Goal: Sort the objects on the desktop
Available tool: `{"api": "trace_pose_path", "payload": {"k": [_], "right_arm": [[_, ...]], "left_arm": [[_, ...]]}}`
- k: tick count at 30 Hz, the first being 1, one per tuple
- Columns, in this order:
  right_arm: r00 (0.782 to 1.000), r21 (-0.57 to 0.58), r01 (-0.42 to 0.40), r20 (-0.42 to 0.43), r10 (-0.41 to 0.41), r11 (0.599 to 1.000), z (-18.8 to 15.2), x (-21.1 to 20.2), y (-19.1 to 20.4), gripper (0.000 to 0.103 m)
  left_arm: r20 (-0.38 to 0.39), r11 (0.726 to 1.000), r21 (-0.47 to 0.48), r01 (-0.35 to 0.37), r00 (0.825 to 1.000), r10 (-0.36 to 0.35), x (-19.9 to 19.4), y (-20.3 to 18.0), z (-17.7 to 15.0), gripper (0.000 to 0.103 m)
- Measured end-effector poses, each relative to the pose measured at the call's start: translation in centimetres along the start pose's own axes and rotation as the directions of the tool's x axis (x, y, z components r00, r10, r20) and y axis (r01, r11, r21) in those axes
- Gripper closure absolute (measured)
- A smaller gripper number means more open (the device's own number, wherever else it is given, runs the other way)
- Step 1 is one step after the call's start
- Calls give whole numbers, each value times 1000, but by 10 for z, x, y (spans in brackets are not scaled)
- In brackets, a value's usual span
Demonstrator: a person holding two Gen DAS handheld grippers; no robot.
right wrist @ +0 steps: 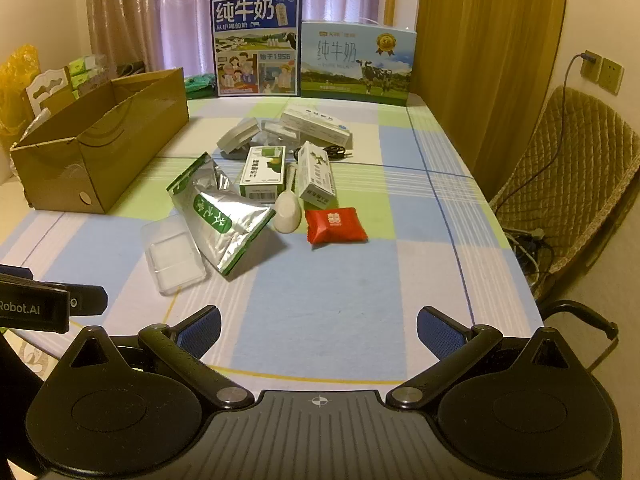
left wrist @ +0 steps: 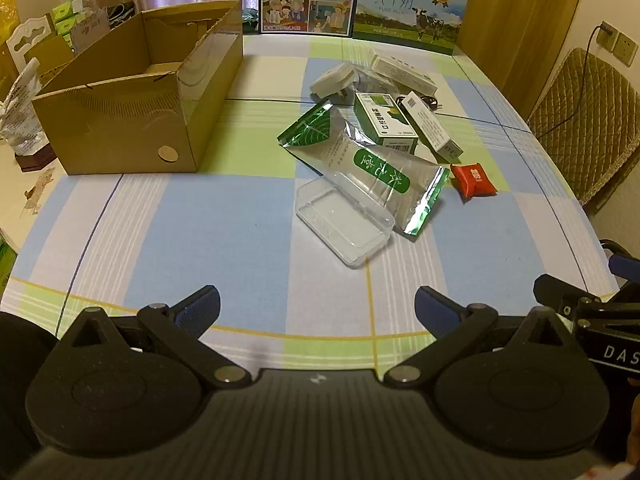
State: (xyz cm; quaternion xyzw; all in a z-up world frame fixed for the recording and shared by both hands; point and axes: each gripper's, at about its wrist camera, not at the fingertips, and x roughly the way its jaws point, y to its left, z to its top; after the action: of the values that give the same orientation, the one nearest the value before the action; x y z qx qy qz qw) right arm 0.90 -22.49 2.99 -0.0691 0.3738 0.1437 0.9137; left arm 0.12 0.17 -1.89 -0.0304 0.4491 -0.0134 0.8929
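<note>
Sorting not begun, in my judgement: my left gripper [left wrist: 317, 308] and right gripper [right wrist: 319, 328] both hang spread and empty, the cardboard box [left wrist: 120, 116] appears unfilled, and every loose item, foil pouch [right wrist: 218, 216] included, lies mid-worktop [right wrist: 320, 300].

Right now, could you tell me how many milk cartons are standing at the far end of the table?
2. The blue milk carton stands at the far edge, beside the cardboard box; the pale green milk carton stands against its right side. None seems hidden.
</note>
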Motion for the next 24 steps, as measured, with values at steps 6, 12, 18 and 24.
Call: {"api": "trace_pose_path", "payload": {"k": [6, 12, 18, 24], "right_arm": [[1000, -4, 5, -3, -5, 1000, 0, 2, -1, 2], [1000, -10, 13, -5, -13, 1000, 0, 4, 1, 2], [1000, -12, 15, -7, -15, 1000, 0, 5, 1, 2], [1000, -14, 15, -9, -16, 1000, 0, 6, 2, 2]], "left_arm": [[-2, 1000, -2, 1, 1000, -1, 1, 0, 0, 1], [-6, 1000, -7, 1, 1000, -2, 1, 0, -2, 1], [-6, 1000, -14, 3, 1000, -3, 2, 2, -2, 1], [-10, 1000, -18, 5, 1000, -5, 2, 3, -1, 1]]}}
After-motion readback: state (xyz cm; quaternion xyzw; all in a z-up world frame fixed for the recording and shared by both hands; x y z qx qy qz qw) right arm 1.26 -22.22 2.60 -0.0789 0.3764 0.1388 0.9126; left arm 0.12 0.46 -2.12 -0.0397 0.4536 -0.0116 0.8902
